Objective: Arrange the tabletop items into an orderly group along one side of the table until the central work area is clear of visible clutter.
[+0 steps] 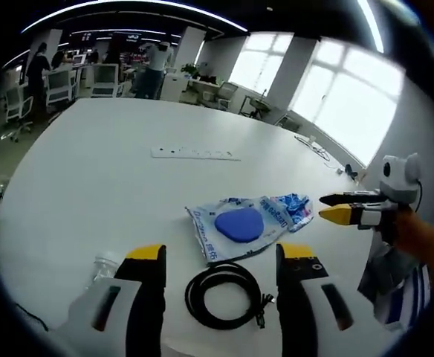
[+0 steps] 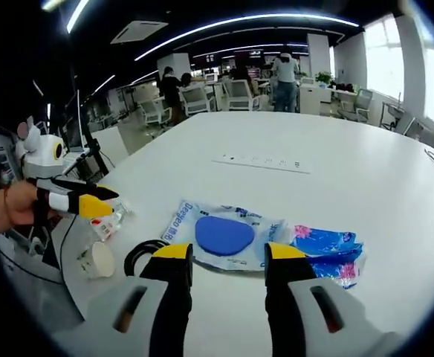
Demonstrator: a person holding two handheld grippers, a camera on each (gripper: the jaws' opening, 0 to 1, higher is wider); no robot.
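Observation:
A clear bag holding a blue disc (image 1: pixel 239 224) lies on the white table (image 1: pixel 113 171), with a blue patterned packet (image 1: pixel 293 207) touching its right end. Just in front of the bag, between my left gripper's (image 1: pixel 221 256) open jaws, lies a coiled black cable (image 1: pixel 224 295). To the cable's left lies a clear plastic item (image 1: pixel 102 269). My right gripper (image 1: pixel 327 207) comes in from the right beside the packet. In the right gripper view, that gripper (image 2: pixel 228 253) stands open just short of the bag (image 2: pixel 224 234) and packet (image 2: pixel 328 249). The cable (image 2: pixel 137 256) is partly hidden. A hand holds the left gripper (image 2: pixel 102 201) above the table's left edge.
A white power strip (image 1: pixel 195 154) lies further back on the table (image 2: pixel 366 171). A paper cup (image 2: pixel 98 260) on its side and a small clear packet (image 2: pixel 111 222) sit near the table's left edge. Office chairs (image 2: pixel 239 93), desks and standing people fill the room beyond.

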